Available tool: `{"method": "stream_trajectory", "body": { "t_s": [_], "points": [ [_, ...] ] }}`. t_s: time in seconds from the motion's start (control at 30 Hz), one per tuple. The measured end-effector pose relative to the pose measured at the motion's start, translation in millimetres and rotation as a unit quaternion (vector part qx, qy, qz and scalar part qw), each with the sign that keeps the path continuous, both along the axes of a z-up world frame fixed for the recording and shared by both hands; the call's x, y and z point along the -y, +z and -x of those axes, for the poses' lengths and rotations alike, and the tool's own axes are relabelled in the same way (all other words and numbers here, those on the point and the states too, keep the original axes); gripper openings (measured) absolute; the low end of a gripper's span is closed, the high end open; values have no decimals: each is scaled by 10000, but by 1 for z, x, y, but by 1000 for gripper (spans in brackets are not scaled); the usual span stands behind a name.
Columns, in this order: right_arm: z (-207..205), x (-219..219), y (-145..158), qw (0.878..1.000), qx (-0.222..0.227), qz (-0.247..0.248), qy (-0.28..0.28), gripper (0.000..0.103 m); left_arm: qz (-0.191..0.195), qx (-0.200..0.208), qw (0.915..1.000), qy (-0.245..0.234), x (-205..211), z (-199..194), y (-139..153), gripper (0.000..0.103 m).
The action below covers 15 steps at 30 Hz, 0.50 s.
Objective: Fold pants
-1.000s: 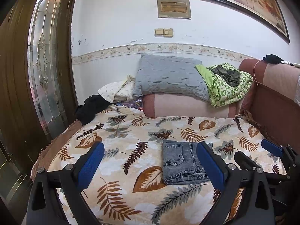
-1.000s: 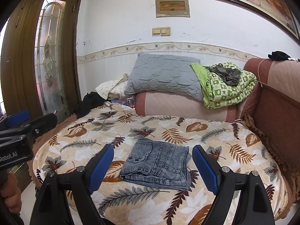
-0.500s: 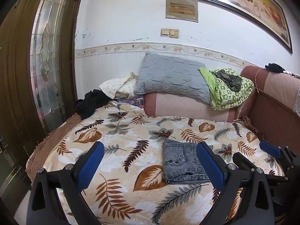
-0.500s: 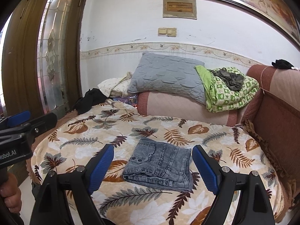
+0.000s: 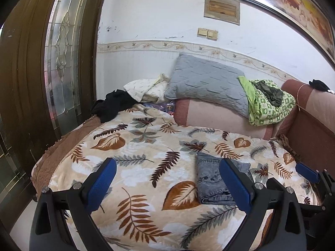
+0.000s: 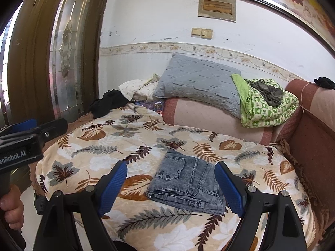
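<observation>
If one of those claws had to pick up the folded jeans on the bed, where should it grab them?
Probably at the thick folded edge of the folded jeans, the end nearest the right gripper. There the layers stack into a rounded lip that stands off the leaf-print blanket, so one finger could slide under and one over. Come in low from the near side; both grippers are open and empty.

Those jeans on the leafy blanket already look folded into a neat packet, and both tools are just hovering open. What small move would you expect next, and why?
Probably a small pull back from the bed. The folded jeans lie flat on the leaf-print blanket, edges roughly aligned. The right hand-held gripper and left hand-held gripper both stand open and empty, touching no cloth, so nothing seems left to fold.
</observation>
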State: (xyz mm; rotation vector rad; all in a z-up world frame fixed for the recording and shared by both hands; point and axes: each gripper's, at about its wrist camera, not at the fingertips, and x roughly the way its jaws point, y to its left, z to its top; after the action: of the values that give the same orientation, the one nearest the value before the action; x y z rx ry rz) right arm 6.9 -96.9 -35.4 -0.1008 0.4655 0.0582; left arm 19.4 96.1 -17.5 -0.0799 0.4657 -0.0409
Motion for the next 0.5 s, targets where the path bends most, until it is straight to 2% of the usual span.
{"method": "stream_trajectory", "body": {
  "t_s": [0.5],
  "points": [
    [-19, -5, -8, 9996, -44, -76, 278, 88, -169, -146, 9996, 154, 2, -12, -5, 99]
  ]
}}
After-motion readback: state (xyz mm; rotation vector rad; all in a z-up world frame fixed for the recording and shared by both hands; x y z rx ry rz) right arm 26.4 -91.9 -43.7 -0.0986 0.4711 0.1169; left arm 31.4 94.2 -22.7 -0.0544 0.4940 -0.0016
